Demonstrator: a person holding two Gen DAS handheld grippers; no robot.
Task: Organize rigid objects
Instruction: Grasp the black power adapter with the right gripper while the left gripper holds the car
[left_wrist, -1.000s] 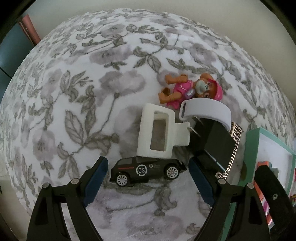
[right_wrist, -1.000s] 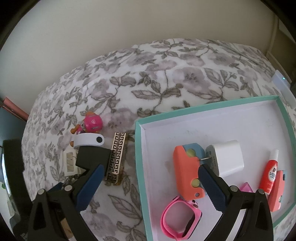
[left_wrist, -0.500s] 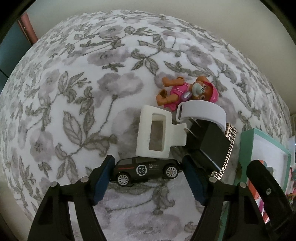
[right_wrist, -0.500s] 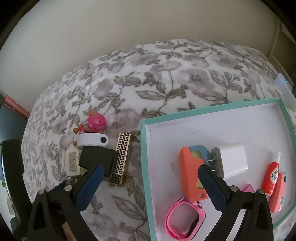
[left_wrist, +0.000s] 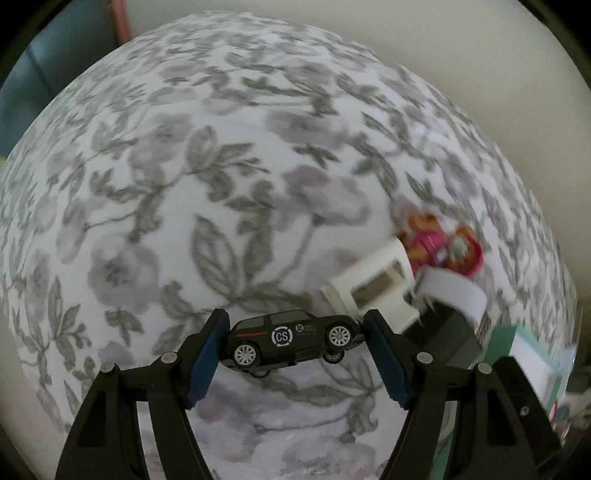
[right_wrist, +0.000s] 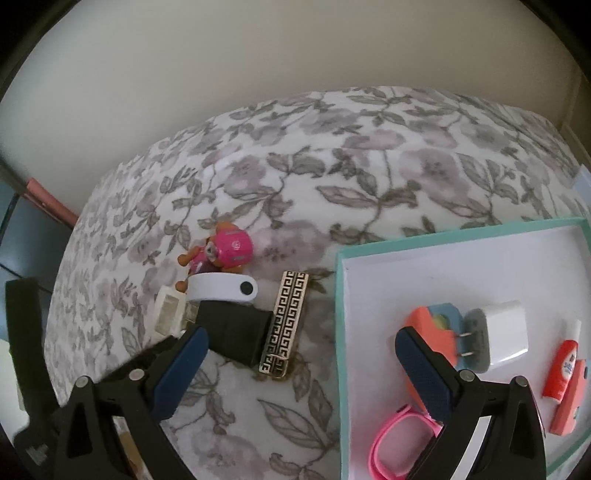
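My left gripper (left_wrist: 295, 334) is clamped on the black toy car (left_wrist: 291, 338), held end to end, lifted off the floral cloth (left_wrist: 184, 184). My right gripper (right_wrist: 299, 365) hangs spread, grasping nothing, above the teal tray's (right_wrist: 338, 295) left rim.

A floral blanket (right_wrist: 369, 177), white with grey leaves and mauve blooms, covers the whole surface. A plain cream wall (right_wrist: 221, 74) runs along its far edge. At the far left corner stands a pink strip (right_wrist: 48, 199) beside a dark teal panel (left_wrist: 62, 70). A pale, small thing (right_wrist: 583, 182) sits at the blanket's right edge; too small to identify.
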